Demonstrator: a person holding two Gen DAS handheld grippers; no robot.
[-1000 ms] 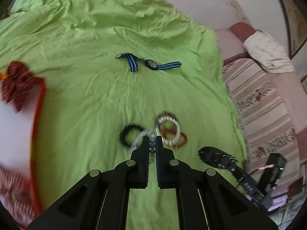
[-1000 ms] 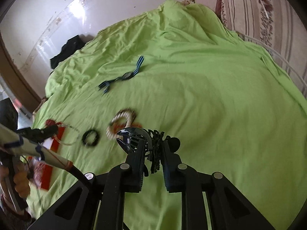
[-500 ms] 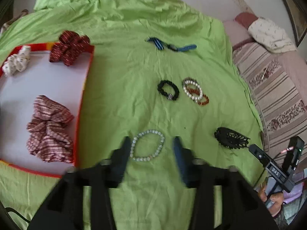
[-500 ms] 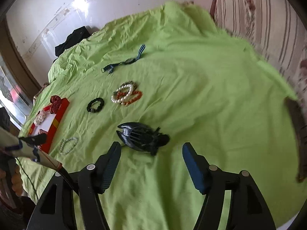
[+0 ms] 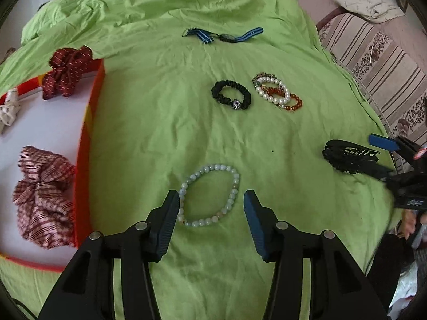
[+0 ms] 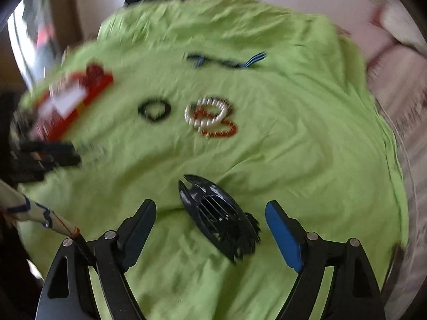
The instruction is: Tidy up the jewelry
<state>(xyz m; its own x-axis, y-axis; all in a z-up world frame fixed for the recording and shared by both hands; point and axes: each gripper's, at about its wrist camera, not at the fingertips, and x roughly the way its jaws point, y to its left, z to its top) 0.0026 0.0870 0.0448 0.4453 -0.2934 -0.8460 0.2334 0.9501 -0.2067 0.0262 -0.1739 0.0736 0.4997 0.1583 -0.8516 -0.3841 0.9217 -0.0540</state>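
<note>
Left gripper (image 5: 210, 208) spread wide, gripping nothing; pale bead bracelet (image 5: 209, 194) lay flat on green sheet (image 5: 160, 138) between its fingers. Right gripper (image 6: 210, 218) also wide open and empty, black hair claw (image 6: 218, 216) on sheet between fingers. Farther out: black scrunchie (image 5: 231, 95), beside it overlapping pearl and amber bracelets (image 5: 277, 92), blue-striped watch (image 5: 224, 36) beyond. Red-rimmed tray (image 5: 88, 133) at left held checked scrunchie (image 5: 42, 200) and dark red scrunchie (image 5: 66, 72).
</note>
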